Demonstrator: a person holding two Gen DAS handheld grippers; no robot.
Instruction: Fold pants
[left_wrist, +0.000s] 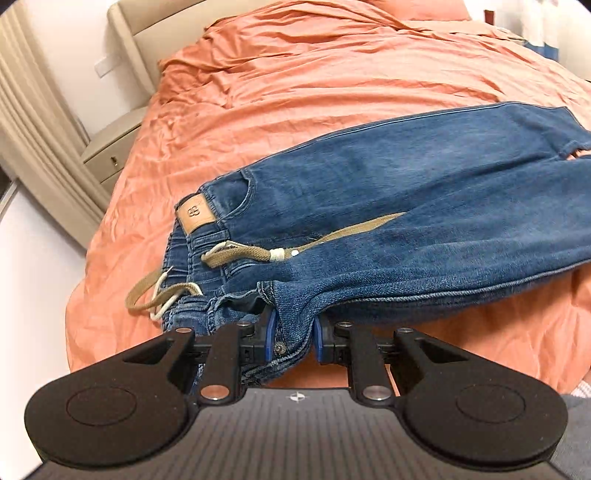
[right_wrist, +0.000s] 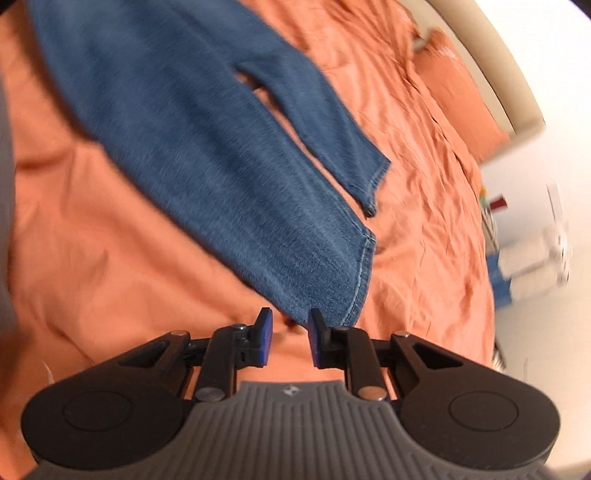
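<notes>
Bedroom setup: a bed with a wrinkled salmon-orange sheet (left_wrist: 295, 92), a beige padded headboard (left_wrist: 147, 33) and a beige nightstand (left_wrist: 107, 151) by its far left corner. The blue denim pants with a tan drawstring (left_wrist: 369, 206) lie across the near side of the bed, waistband to the left, legs running right. My left gripper (left_wrist: 293, 338) is clamped on a fold of denim at the waistband's near edge. My right gripper (right_wrist: 290, 338) sits narrowly parted with nothing between the pads, just beside the near leg's hem (right_wrist: 364, 273). That view's blurry.
</notes>
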